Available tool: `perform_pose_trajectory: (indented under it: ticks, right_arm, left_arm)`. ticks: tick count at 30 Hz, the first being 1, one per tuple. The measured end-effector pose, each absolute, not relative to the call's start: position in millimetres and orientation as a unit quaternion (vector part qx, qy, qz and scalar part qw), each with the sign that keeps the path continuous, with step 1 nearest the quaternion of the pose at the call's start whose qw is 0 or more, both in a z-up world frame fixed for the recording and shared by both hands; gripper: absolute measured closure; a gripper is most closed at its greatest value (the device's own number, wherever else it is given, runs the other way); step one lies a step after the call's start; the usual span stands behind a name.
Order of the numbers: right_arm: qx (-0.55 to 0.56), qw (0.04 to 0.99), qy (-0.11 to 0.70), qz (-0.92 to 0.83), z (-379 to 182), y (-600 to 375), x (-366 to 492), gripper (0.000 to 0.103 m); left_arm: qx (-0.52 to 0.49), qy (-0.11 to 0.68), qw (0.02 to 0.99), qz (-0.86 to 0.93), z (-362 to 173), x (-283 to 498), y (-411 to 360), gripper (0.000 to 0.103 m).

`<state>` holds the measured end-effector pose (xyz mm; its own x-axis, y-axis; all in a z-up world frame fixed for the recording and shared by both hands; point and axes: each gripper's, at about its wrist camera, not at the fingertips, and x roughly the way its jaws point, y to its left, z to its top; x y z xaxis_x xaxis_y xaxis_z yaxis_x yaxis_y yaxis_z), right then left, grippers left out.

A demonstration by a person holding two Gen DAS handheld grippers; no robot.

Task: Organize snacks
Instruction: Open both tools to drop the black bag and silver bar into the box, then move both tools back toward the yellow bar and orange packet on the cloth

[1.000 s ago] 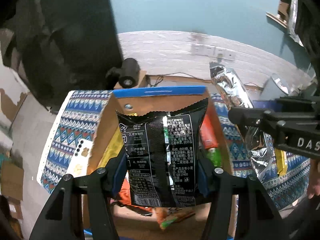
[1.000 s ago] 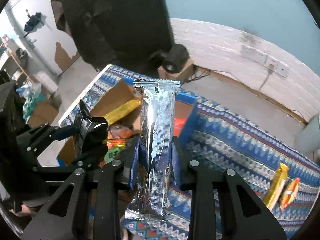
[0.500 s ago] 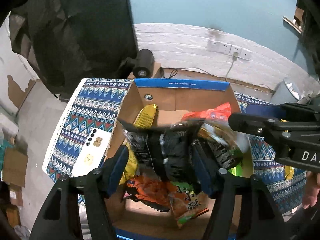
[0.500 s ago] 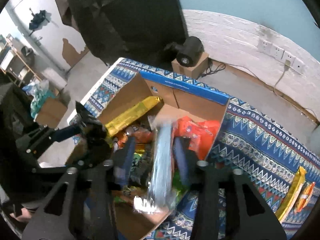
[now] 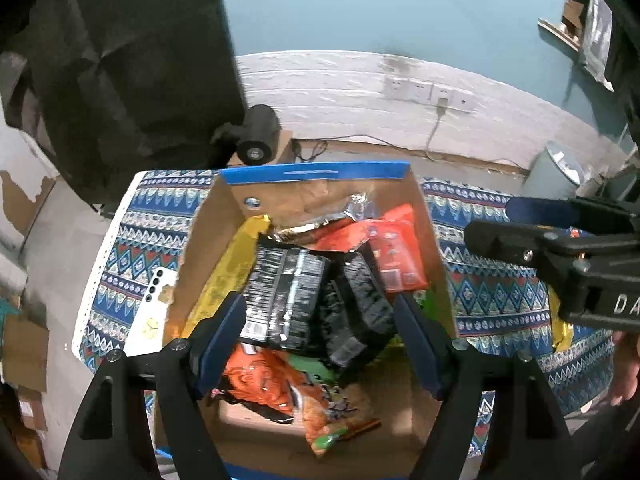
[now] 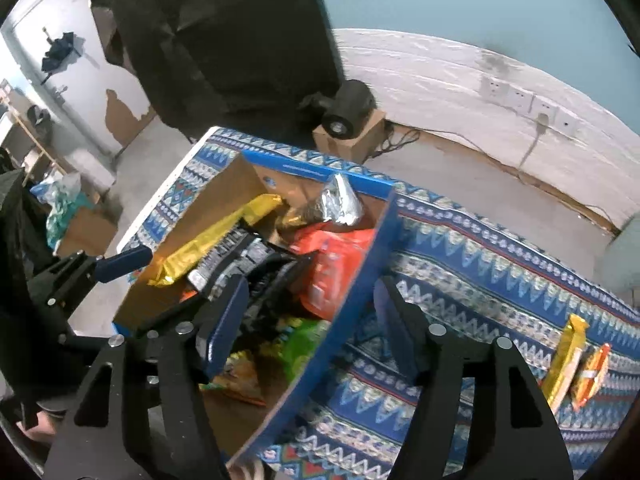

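The cardboard box point(image 5: 208, 236) sits on a patterned blue cloth point(image 6: 472, 248), heaped with snacks: a black packet point(image 5: 284, 296) with white print too small to read lies on top, a silver packet point(image 6: 340, 200) leans at the far end, and orange and yellow bags lie around them. A white phone point(image 5: 154, 312) rests beside the box. Behind are a teal wall and wall sockets point(image 5: 428, 92). The left gripper point(image 5: 320, 340) hangs over the box, jaws opening, pinching nothing. The right gripper point(image 6: 308, 320), lettered "DA", straddles the box's edge, jaws opening, empty too.
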<state>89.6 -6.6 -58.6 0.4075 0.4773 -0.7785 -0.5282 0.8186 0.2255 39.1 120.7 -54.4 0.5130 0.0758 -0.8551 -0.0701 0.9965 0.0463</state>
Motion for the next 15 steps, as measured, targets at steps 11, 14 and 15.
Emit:
perform_pose_trajectory:
  ticks: [11,14,15]
  right_arm:
    - [-0.01,0.851,0.458,0.255,-61.5,-63.5,90.2,0.029]
    - [-0.006,0.854,0.459,0.244,-62.8,-79.3,89.5,0.027]
    - [-0.004,0.855,0.459,0.241,-63.1,-85.0,89.0,0.026]
  left_arm:
    - [0.037,0.498,0.866,0.016,-58.6,45.9,77.1,0.023]
    - [0.044,0.501,0.864,0.008,-61.1,48.5,66.1,0.023]
    - [0.048,0.502,0.864,0.005,-61.9,49.5,61.1,0.023]
